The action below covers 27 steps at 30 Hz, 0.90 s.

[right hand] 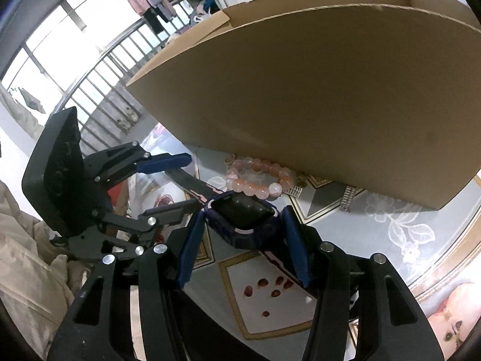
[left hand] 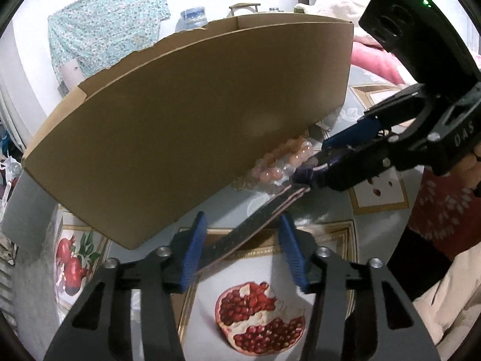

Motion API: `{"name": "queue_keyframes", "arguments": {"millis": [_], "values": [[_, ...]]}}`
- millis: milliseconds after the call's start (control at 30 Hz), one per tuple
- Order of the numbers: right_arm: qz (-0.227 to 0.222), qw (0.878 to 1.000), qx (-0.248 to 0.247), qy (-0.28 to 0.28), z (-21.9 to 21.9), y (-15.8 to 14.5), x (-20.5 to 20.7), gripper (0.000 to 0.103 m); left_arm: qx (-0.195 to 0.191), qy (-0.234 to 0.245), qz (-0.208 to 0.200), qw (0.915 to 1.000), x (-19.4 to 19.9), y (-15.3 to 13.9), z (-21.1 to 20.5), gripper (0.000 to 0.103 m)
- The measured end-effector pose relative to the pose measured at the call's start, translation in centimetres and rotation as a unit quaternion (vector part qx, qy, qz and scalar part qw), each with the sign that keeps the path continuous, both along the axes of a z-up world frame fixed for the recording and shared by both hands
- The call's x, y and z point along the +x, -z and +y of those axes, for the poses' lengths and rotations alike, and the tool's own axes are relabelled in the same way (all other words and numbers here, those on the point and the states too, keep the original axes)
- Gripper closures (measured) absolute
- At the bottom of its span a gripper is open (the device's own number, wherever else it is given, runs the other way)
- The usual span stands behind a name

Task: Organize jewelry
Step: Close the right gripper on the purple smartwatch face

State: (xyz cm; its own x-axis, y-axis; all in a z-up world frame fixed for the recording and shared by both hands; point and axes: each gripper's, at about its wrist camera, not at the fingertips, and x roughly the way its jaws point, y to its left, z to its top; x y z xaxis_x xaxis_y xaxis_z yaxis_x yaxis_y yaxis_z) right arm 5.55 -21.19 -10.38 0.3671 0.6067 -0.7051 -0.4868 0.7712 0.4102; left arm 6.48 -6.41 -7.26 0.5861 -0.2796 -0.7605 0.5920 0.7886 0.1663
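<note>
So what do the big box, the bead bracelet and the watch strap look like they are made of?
Box: brown corrugated cardboard, matte, with a torn rim. Bead bracelet: glossy translucent pink-orange beads, glass or polished stone; cannot tell which. Watch strap: dark, matte, flexible, probably rubber or silicone.

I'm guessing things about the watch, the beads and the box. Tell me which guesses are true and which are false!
1. The right gripper holds the watch by its body. True.
2. The bead bracelet is inside the box. False: it lies on the table, beside the box's near wall.
3. The watch strap runs between the fingers of the left gripper. True.
4. The beads are blue. False: they are pink and peach.
5. The tablecloth shows pomegranates. True.
6. The box has a closed lid. False: its top is open.
</note>
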Motion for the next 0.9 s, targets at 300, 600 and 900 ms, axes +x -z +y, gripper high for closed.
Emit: {"name": "queue_keyframes", "arguments": {"millis": [300, 600, 900], "values": [[-0.048, 0.996, -0.067, -0.019, 2.5, -0.4, -1.4, 0.053, 0.057, 0.023, -0.080, 0.9949, -2.1, 0.1, -2.0, 0.091], [-0.095, 0.982, -0.154, -0.053, 5.2, -0.3, -1.7, 0.050, 0.050, 0.027, -0.122, 0.9910, -3.1, -0.7, -2.0, 0.091], [-0.110, 0.978, -0.165, -0.064, 5.2, -0.3, -0.8, 0.049, 0.024, 0.025, -0.172, 0.9845, -4.0, -2.2, -1.2, 0.091]]}}
